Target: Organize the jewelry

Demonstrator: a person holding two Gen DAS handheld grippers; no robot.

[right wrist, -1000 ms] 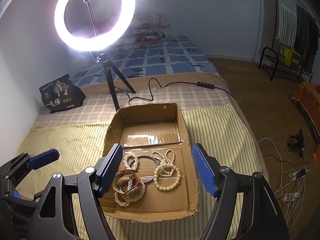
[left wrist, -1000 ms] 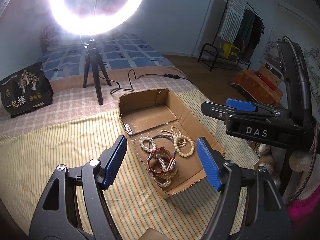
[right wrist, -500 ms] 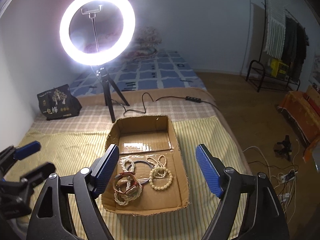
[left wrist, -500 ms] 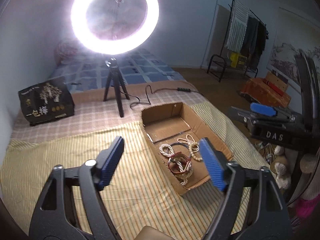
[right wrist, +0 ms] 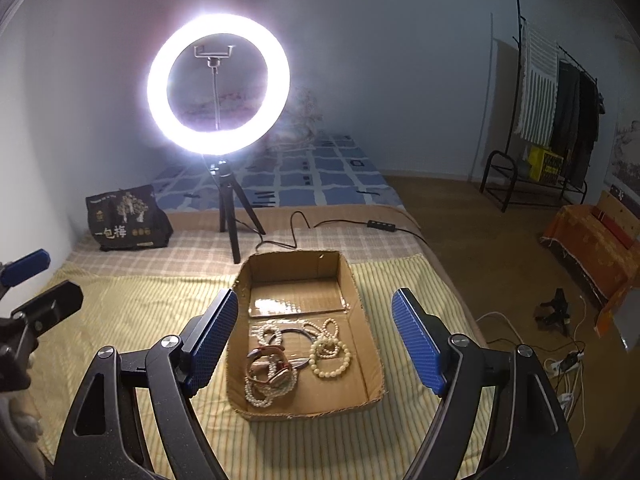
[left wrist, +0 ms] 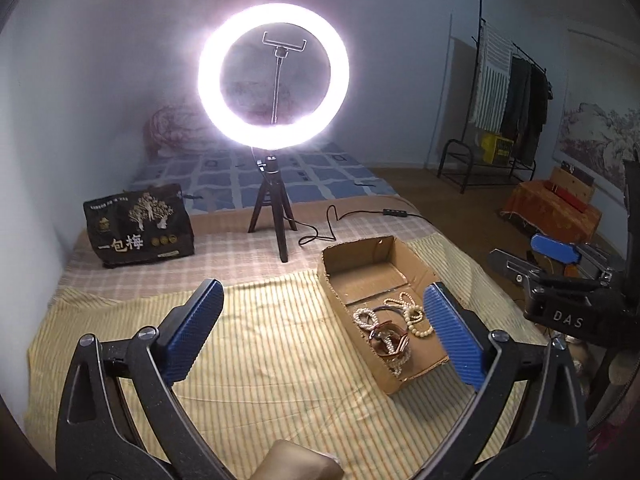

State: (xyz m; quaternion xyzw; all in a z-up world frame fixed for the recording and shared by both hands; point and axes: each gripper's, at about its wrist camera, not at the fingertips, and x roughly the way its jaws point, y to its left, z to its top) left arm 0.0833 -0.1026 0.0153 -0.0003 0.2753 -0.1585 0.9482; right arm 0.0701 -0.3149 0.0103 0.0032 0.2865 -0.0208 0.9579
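An open cardboard box [right wrist: 360, 308] lies on the striped yellow bedspread and also shows in the left wrist view [left wrist: 340, 300]. In it lie white pearl strands [right wrist: 260, 392], a cream bead bracelet [right wrist: 332, 362], a dark bangle [right wrist: 296, 332] and a red-brown strap piece [right wrist: 268, 368], tangled together; the pile shows in the left wrist view [left wrist: 390, 336] too. My right gripper [right wrist: 316, 344] is open and empty, held above the box's near half. My left gripper [left wrist: 324, 332] is open and empty, above the bedspread left of the box.
A lit ring light on a tripod [right wrist: 230, 216] stands behind the box, its cable [right wrist: 340, 224] trailing right. A black printed bag [left wrist: 138, 226] sits at the back left. The bed's right edge drops to a floor with cables [right wrist: 560, 364]. A clothes rack [right wrist: 552, 120] stands far right.
Both grippers have pulled back and risen away from the box, so it looks smaller. The left gripper has also swung left, off the box. The jewelry has not moved.
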